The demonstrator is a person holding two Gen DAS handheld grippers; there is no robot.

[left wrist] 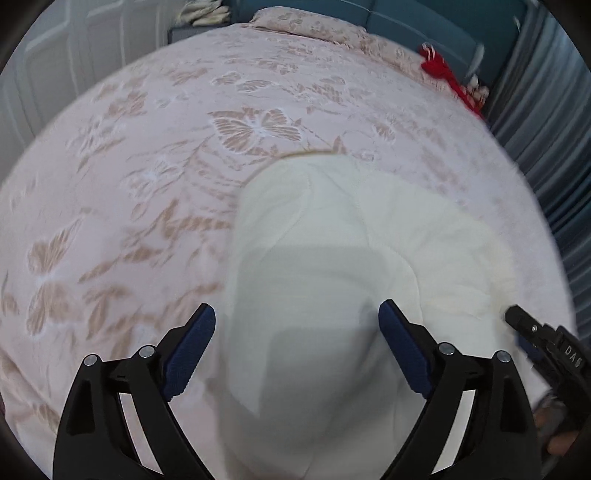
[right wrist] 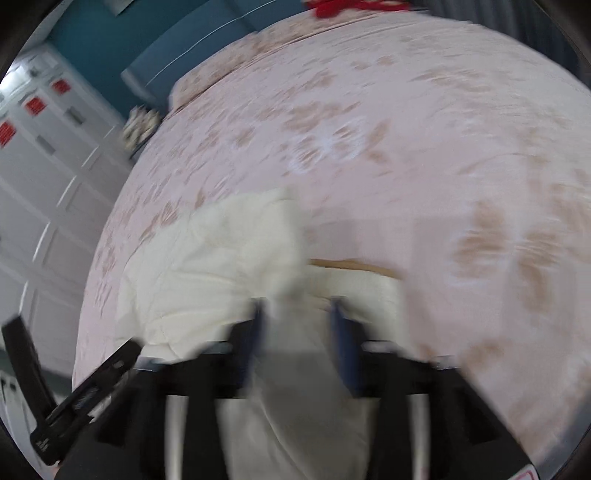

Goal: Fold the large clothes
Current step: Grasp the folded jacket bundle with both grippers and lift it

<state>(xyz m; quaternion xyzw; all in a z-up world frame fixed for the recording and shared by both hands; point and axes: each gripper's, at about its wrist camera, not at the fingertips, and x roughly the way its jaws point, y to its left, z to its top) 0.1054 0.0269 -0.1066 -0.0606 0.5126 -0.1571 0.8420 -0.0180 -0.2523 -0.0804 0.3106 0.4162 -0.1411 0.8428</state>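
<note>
A cream-white garment (left wrist: 332,236) lies folded on the pink butterfly-print bedspread (left wrist: 147,147), with a thin tan trim (left wrist: 310,152) at its far edge. My left gripper (left wrist: 295,308) hovers over the near part of the cloth, its blue pads (left wrist: 188,354) wide apart and pressing on nothing. In the right wrist view, which is blurred, the same garment (right wrist: 207,258) is bunched to the left, with the tan trim (right wrist: 351,264) beyond it. My right gripper (right wrist: 297,306) stands open above the cloth, its fingers apart. The right gripper (left wrist: 535,332) also shows at the left view's edge.
A red item (left wrist: 443,74) lies at the bed's far corner beside a patterned pillow (left wrist: 306,22) and a teal headboard (left wrist: 406,18). White wardrobe doors (right wrist: 37,166) flank the bed's left side. Grey curtains (left wrist: 546,110) hang on the right. The left gripper's body (right wrist: 92,387) crosses the lower left.
</note>
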